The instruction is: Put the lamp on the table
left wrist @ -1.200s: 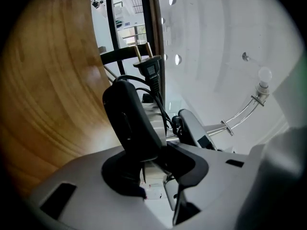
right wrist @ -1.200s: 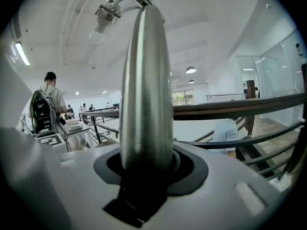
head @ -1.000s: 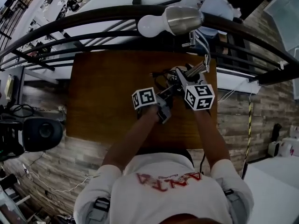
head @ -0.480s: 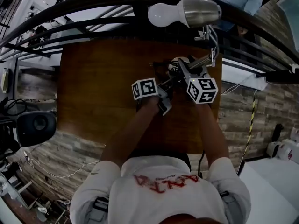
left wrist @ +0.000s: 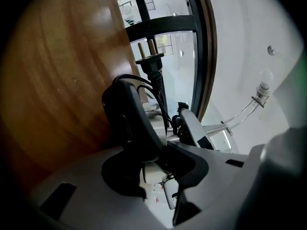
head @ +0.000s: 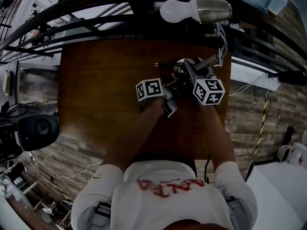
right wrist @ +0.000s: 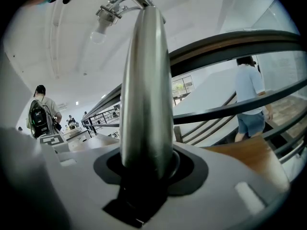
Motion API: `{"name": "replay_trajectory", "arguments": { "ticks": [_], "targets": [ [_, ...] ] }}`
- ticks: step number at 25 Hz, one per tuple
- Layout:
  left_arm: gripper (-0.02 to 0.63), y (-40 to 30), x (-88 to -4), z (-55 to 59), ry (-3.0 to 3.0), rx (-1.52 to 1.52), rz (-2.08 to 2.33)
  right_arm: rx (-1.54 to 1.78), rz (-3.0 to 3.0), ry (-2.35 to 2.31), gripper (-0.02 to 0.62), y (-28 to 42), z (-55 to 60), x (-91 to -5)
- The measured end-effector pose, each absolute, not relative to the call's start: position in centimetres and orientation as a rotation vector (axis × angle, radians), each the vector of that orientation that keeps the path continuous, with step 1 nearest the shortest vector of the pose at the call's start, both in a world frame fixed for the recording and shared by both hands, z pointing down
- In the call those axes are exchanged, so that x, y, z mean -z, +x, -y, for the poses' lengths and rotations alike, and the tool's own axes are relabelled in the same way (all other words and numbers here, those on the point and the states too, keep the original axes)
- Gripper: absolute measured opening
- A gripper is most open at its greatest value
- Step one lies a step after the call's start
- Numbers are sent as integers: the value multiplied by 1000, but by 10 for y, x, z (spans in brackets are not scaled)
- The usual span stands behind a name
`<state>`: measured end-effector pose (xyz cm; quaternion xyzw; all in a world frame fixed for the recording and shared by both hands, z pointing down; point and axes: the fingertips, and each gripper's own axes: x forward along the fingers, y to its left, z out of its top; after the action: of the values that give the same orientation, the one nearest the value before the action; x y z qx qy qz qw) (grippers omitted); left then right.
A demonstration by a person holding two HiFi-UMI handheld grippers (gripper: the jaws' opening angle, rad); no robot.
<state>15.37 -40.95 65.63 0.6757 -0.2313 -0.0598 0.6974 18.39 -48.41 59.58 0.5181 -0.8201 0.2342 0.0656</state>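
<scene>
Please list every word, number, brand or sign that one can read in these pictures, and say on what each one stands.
White shirt: red lettering, upside down and blurred; cannot be read.
Small white label, low in the left gripper view: red marks, too small to read.
Marker cubes: black and white square patterns only, no words.
Nothing else bears text.

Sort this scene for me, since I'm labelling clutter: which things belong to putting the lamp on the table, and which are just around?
Part of the job:
- lamp
- its plug
- wooden table

Just around:
- black railing
- black camera-like device at left
- person beyond the railing
</scene>
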Motion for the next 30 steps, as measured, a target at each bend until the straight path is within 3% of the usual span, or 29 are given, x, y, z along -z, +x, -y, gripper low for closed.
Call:
{"name": "replay_trajectory", "arguments": {
  "ticks": [21, 30],
  "targets": [
    [153, 152, -648, 401, 1537, 132, 501, -761, 2480, 1533, 189, 185, 488, -598],
    [168, 104, -624, 360, 1688, 30, 605, -752, 2474, 1528, 189, 184, 488, -597]
  ]
}}
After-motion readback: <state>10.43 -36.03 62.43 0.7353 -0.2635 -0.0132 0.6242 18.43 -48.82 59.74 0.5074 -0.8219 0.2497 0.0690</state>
